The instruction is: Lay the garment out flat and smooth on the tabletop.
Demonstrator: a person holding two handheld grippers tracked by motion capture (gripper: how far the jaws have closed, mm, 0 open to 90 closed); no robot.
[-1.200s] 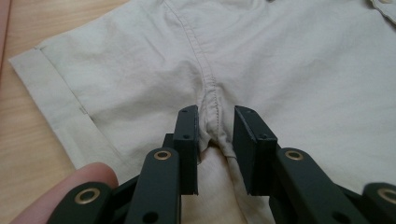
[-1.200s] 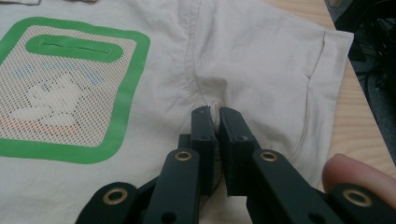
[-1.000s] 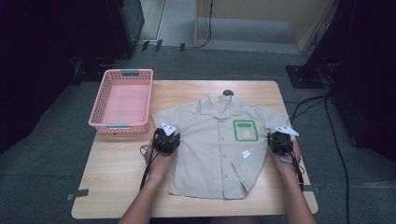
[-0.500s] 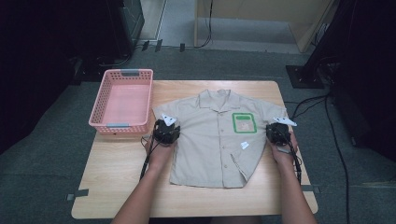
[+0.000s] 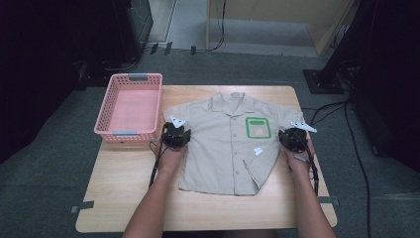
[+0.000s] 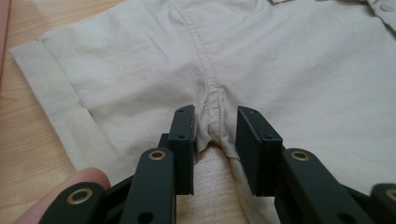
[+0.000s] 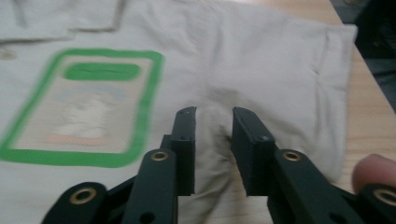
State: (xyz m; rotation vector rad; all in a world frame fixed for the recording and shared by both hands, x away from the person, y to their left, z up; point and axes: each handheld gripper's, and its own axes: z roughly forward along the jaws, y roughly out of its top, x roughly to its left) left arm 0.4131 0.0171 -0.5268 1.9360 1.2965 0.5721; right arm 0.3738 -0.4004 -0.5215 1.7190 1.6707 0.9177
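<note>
Shirt [image 5: 228, 144] is lying flat, front up and buttoned, in the middle of the table [image 5: 119, 198], collar toward the far edge, with a pink basket [image 5: 130, 105] standing apart at the table's far left corner. Left tool [image 5: 174, 130] is sitting at the armpit seam on the basket side; its jaws have just been opening a little and are standing narrowly apart, a small pucker of seam fabric rising between them without either pad [image 6: 183, 135] visibly pressing it. Right tool [image 5: 293, 135] is resting at the opposite armpit, beside the green-framed chest patch [image 5: 258, 128]; its jaws have just been opening too, and a bunched fold is standing loose in the gap. Risk is lying in the puckers: as both tools are withdrawing, fabric may be catching on a pad and dragging the sleeve [image 7: 322, 60] out of line, wrinkling the flattened cloth. A re-grip taken too shallow may be slipping off the seam.
</note>
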